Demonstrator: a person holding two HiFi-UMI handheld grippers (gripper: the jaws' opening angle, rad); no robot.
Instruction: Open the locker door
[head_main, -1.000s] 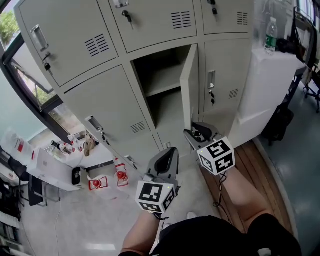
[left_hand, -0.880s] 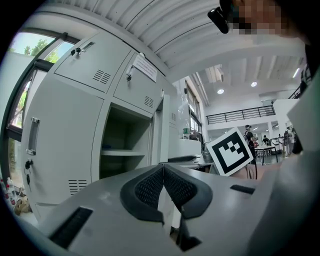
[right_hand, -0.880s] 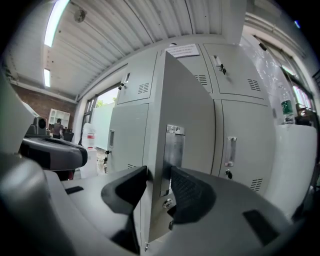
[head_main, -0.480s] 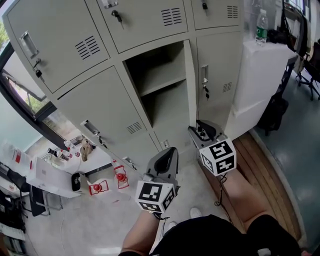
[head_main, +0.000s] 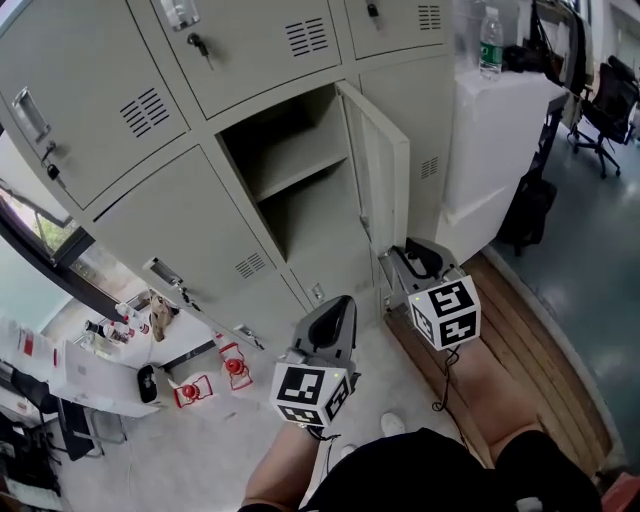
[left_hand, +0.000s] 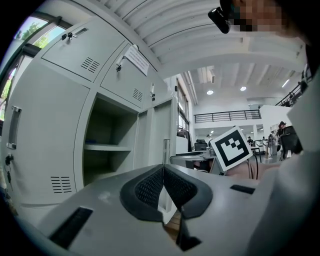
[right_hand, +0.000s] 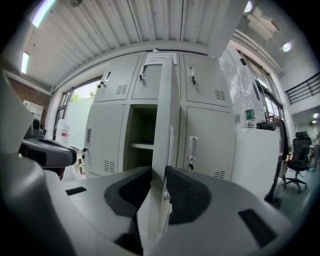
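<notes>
One second on: locker door (head_main: 385, 170) swung wider | right tool (right_hand: 158, 192) closing on its edge | left tool (left_hand: 163, 187) pressed together, empty

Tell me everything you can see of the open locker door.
The locker door is a tall, narrow panel of what looks like pale grey painted metal. It is hinged at the right of its compartment and stands swung out toward the person, nearly edge-on in the right gripper view. A slim upright handle shows on its outer face. The right gripper has the door's free edge between its jaws, which are closing on it, pads against both faces.
</notes>
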